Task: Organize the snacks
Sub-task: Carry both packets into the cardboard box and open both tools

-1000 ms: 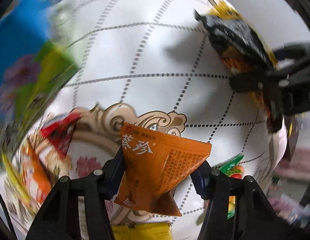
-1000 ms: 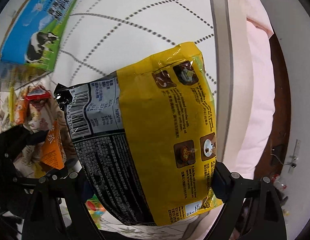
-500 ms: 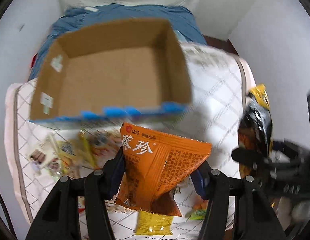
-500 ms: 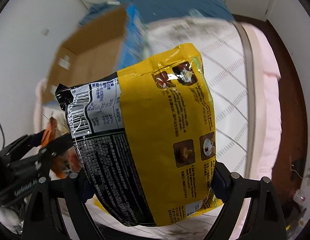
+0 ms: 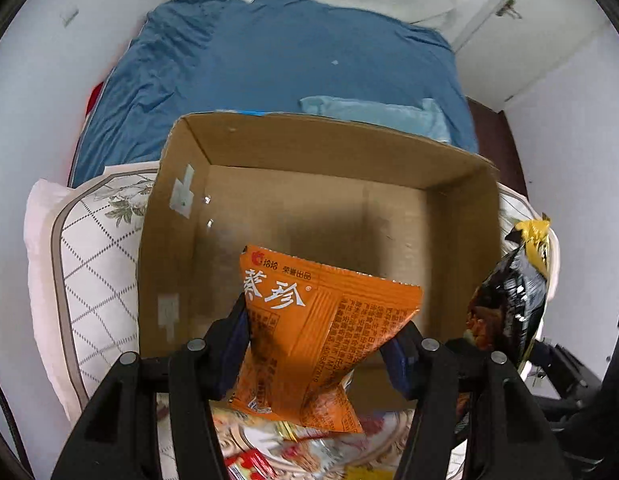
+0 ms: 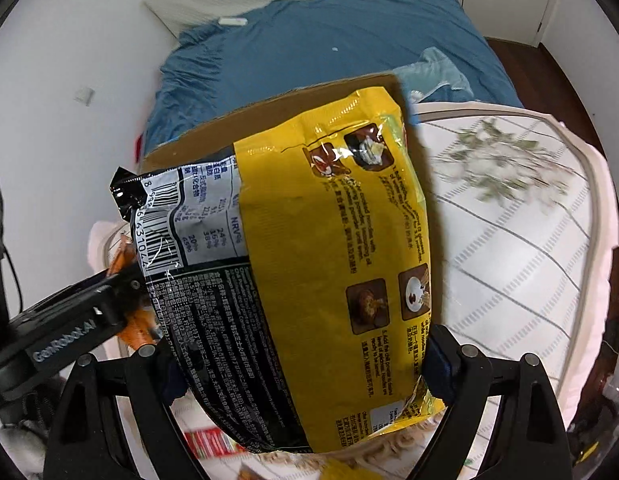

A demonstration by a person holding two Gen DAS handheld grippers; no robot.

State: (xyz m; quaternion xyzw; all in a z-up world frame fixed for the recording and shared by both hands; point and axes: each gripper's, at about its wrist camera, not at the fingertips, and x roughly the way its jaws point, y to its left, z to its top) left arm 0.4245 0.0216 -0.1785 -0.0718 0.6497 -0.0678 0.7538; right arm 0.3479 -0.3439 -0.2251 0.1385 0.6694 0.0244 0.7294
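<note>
My left gripper (image 5: 317, 344) is shut on an orange snack packet (image 5: 313, 336) and holds it over the near edge of an open, empty cardboard box (image 5: 269, 220) on the bed. My right gripper (image 6: 301, 352) is shut on a large yellow and black noodle bag (image 6: 309, 264), held up in front of the same box (image 6: 213, 136). That bag (image 5: 509, 304) also shows at the right edge of the left wrist view. The left gripper (image 6: 81, 320) with the orange packet shows at the left of the right wrist view.
The box stands on a white quilted mat (image 6: 509, 240) laid on a bed with a blue sheet (image 5: 269, 60). Several loose snack packets (image 5: 269, 452) lie on the mat below the grippers. White walls close in on both sides.
Both grippers have risen and tilted up from the mat toward the box. The box has come close and now fills the middle of the left wrist view. Both packets stay held.
</note>
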